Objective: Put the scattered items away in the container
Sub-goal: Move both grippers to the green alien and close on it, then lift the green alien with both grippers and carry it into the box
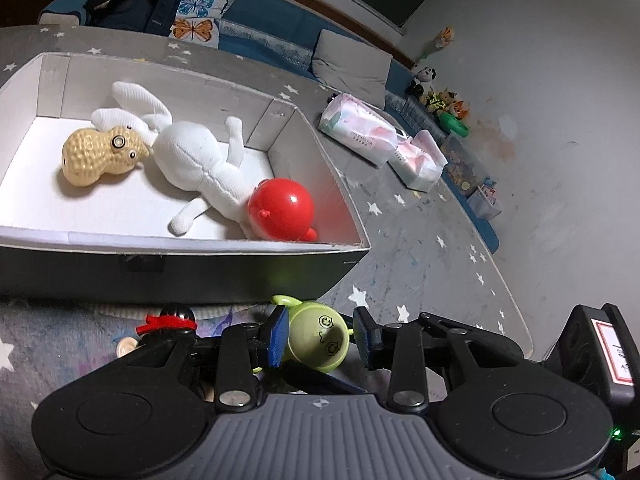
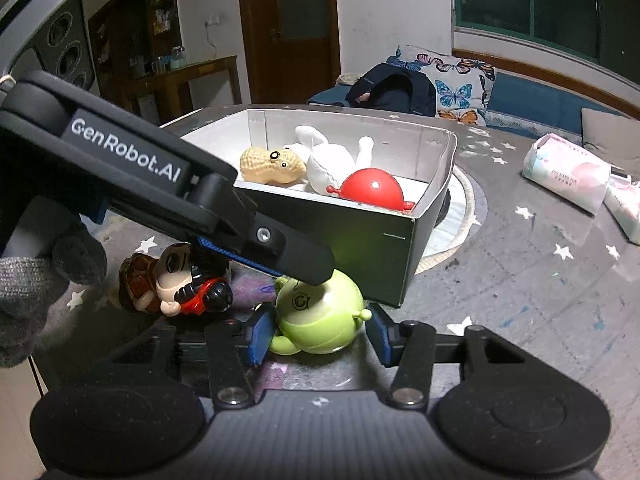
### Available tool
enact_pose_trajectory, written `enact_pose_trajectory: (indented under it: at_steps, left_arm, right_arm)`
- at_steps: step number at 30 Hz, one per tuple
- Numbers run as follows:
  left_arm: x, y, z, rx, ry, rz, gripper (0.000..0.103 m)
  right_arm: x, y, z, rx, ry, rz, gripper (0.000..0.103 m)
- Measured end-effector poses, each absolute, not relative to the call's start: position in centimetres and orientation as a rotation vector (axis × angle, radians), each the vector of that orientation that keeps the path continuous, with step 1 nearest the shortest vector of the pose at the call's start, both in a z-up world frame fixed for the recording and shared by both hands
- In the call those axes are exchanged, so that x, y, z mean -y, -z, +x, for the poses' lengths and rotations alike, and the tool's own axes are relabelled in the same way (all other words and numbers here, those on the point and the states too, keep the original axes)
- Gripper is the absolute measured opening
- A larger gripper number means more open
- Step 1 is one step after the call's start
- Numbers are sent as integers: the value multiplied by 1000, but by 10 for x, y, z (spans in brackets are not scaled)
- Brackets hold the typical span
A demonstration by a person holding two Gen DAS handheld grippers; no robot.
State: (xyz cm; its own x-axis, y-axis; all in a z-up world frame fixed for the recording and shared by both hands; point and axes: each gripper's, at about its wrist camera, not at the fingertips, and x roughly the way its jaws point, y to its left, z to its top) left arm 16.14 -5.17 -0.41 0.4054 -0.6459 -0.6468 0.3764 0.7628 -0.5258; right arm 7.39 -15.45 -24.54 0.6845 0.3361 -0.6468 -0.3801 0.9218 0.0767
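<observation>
3 toys already lie in the open box (image 1: 160, 240), and 2 more are in view on the star-printed mat (image 1: 420, 248) in front of it, so the tidy looks a little over half done, going by the toys in view.

Inside the box, the white plush rabbit (image 1: 192, 156) sprawls across the middle. The round red toy (image 1: 280, 208) sits in the near corner against the rabbit's legs. The peanut-shaped toy (image 1: 96, 156) lies at the rabbit's head. Plenty of the box floor is free.

Outside, the cartoon figure (image 2: 176, 276) lies on its side on the mat, just beside the box's near wall. Next to it sits the small green toy (image 2: 320, 316), which both tools are working on.

The right gripper (image 2: 320, 338) is part-open and brackets the green toy. Its one pad is at the toy's loop, and a sliver of gap shows at the other, so it has no hold yet. The left gripper (image 1: 322, 334) also straddles the toy, one pad against it. I cannot tell whether it is clamped. From the right wrist view, one of its fingers rests on the toy's top.

2 soft tissue packs (image 1: 360, 128) lie well apart on the mat. Whether they count as scattered items is unclear.
</observation>
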Motion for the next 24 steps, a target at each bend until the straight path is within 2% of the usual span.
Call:
enact_pose_trajectory:
  at_steps: [15, 24]
  left_arm:
    - [57, 7, 153, -965, 654, -313, 37]
    - [51, -17, 140, -886, 686, -351, 37]
  right_arm:
    - [157, 245, 64, -693, -379, -62, 49]
    - [156, 214, 47, -614, -364, -120, 49]
